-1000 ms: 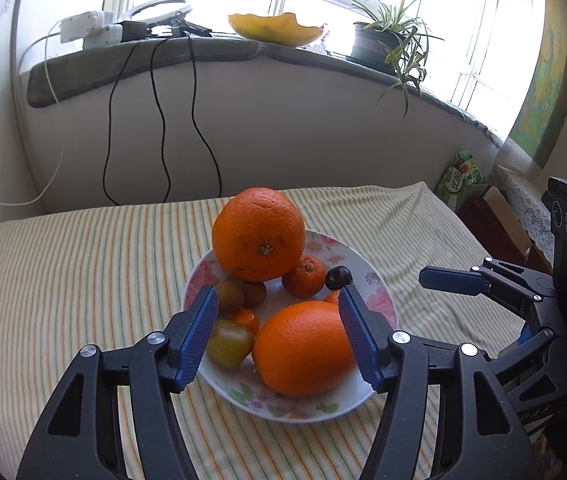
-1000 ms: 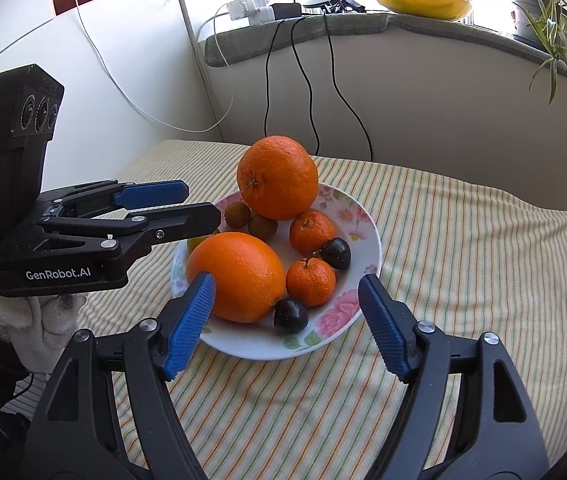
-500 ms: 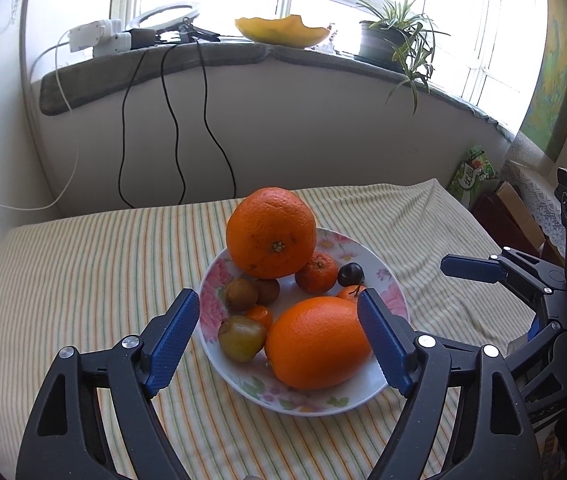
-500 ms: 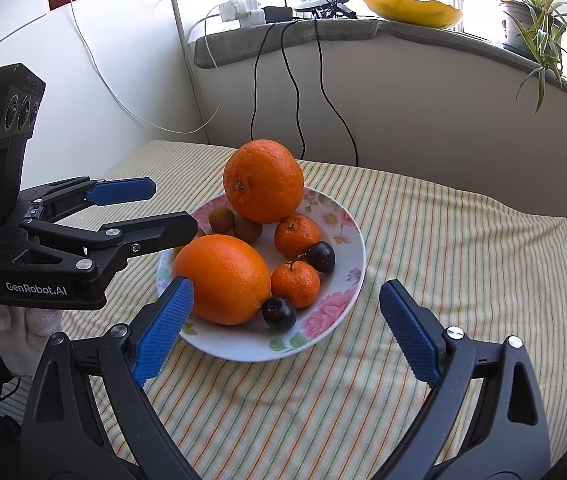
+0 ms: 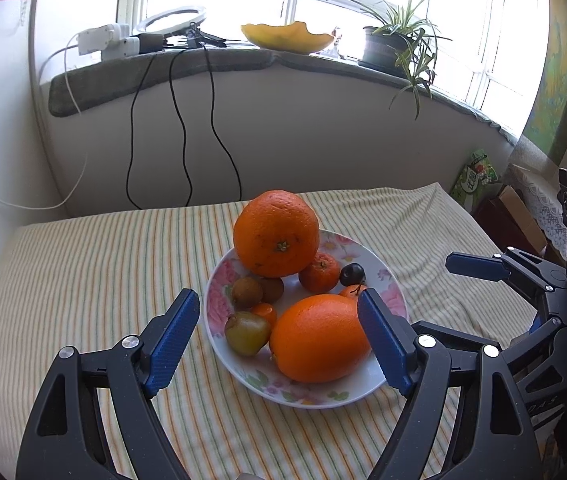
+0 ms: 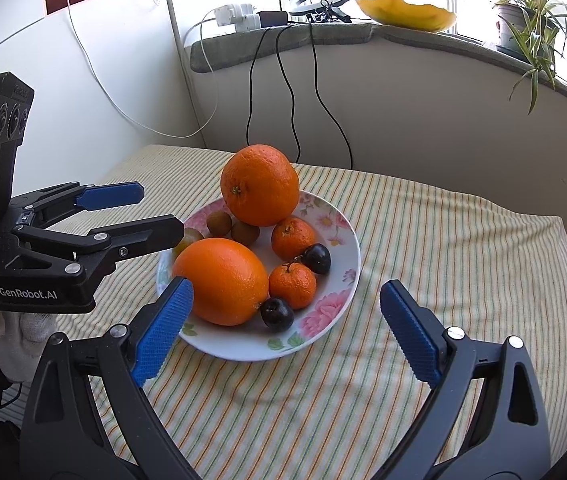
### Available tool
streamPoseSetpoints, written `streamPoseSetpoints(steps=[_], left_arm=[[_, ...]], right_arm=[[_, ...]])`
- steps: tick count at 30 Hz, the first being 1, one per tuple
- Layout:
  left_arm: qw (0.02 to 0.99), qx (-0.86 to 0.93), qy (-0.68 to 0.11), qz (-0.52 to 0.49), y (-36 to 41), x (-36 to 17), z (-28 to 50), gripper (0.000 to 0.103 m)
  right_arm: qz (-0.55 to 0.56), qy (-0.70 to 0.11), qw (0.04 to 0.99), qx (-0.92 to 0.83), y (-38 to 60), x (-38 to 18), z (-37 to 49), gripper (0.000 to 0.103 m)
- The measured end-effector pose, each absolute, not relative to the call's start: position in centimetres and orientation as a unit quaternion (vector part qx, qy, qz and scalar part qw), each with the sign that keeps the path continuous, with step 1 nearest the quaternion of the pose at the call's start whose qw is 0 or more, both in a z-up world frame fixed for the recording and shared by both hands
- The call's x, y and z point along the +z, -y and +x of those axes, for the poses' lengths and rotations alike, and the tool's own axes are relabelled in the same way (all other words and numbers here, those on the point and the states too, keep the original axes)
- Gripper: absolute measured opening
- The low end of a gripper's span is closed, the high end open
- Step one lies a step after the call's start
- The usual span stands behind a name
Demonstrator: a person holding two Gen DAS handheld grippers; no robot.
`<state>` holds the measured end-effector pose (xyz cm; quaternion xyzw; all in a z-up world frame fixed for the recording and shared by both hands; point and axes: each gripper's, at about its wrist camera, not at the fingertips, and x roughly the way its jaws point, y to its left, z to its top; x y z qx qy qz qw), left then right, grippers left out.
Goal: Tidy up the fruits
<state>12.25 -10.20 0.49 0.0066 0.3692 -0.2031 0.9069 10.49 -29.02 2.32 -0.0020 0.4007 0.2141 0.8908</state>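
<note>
The left gripper (image 5: pixel 279 336) is standing with its jaws spread, pinching nothing; the near orange (image 5: pixel 319 338) is lying between the blue pads (image 5: pixel 171 336) without touching them. The right gripper (image 6: pixel 287 328) is also holding its jaws spread wide and empty, hovering over the near rim of the plate (image 6: pixel 335 248).

On its side the left gripper is carrying white lettering that reads "GenRobot.AI" (image 6: pixel 28 293), and a white-gloved hand (image 6: pixel 11 328) is gripping it from below.

All the fruit is sitting on the flowered plate. Taking the plate as a clock face in the right wrist view, the far orange (image 6: pixel 260 184) is sitting at 12 o'clock, the near orange at 8 o'clock, one tangerine (image 6: pixel 293 238) near the centre, another tangerine (image 6: pixel 292 285) at 5 o'clock, one dark plum (image 6: pixel 317 258) at 3 o'clock, another plum (image 6: pixel 277 313) at 6 o'clock, and two small brown fruits (image 6: pixel 219 223) at 10 o'clock.

The plate is resting on a striped cloth (image 6: pixel 443 248). Beyond it, a yellow dish (image 6: pixel 405 8), a ring light (image 6: pixel 321 0), a potted plant (image 6: pixel 523 20) and a power strip (image 6: pixel 239 14) are sitting on the windowsill, with black cables (image 6: pixel 283 80) hanging down the wall.
</note>
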Motion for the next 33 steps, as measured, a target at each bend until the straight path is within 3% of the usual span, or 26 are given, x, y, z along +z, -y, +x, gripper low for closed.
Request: streamPoseSetpoints(steps=[33], left_arm=[[0.922,-0.158,-0.352,-0.02,6.8,1.4,7.2,0.081]], right_arm=[[0.0,-0.341,0.933,0.112,28.7,6.8,6.0,0.103]])
